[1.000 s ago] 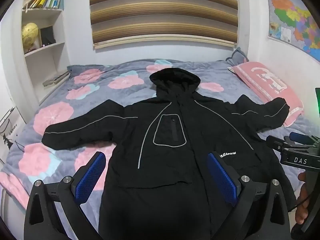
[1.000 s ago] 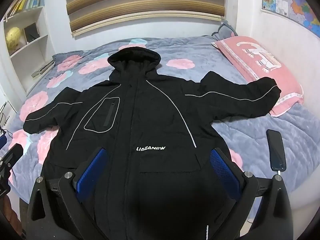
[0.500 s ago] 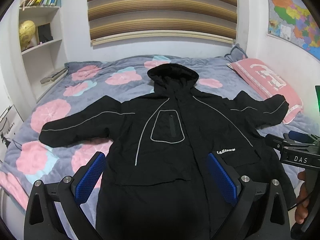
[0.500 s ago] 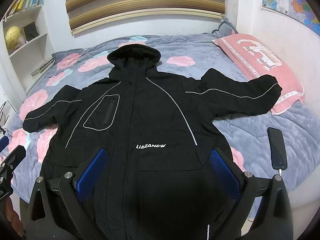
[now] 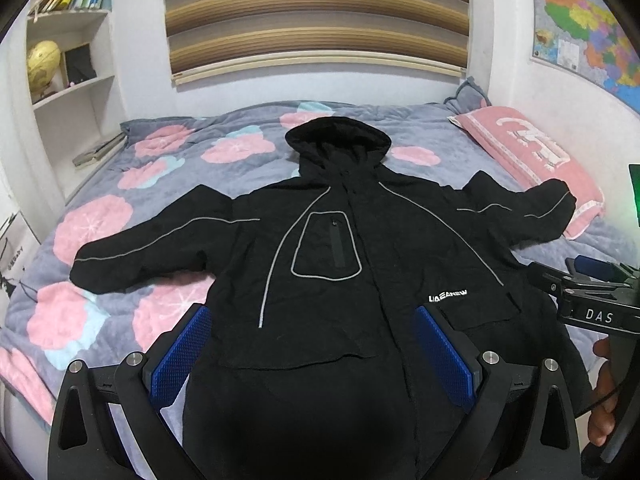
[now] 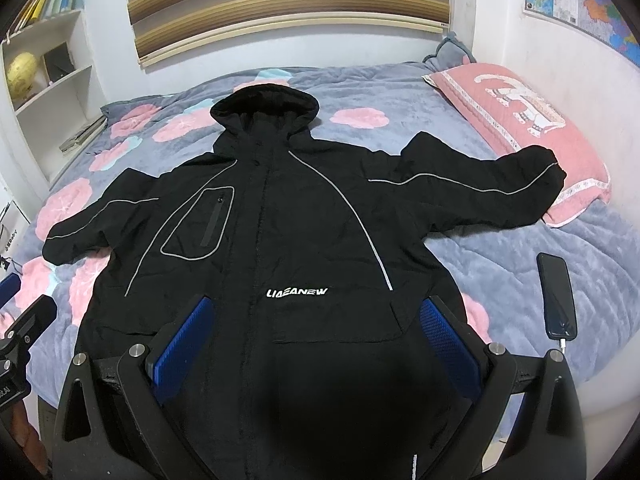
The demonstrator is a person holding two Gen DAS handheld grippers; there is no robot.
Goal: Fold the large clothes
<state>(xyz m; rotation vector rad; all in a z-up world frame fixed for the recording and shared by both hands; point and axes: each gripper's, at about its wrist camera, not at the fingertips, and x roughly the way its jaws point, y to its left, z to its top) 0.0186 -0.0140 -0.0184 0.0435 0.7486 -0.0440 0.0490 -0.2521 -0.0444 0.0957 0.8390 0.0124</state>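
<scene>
Left gripper, in its own wrist view: blue pads spread wide, nothing between them, hovering above the lower front of the black hooded jacket. Jacket lies face up on the flowered bed cover, zipped, hood toward the window blind, both sleeves out to the sides; hem runs under the camera and out of sight. Right gripper shows at the right edge, held by a hand, over the jacket's right side; its jaws cannot be read from here. Right wrist view: right gripper likewise spread and empty, hovering over the lower front below the white chest lettering. Right sleeve cuff rests on the pink pillow; a dark phone with its cable lies on the cover just beside the jacket's right edge. Both tools sit level, side by side, pointing up the bed toward the hood, no contact with cloth. Risks, as I judge them: fabric looks thick and slippery, so a shallow pinch on one layer could slip or lift the front panel only; the sleeve swung inward could drag the pillow; a sweep along the right edge could catch the phone or its cable. No fold made yet.
</scene>
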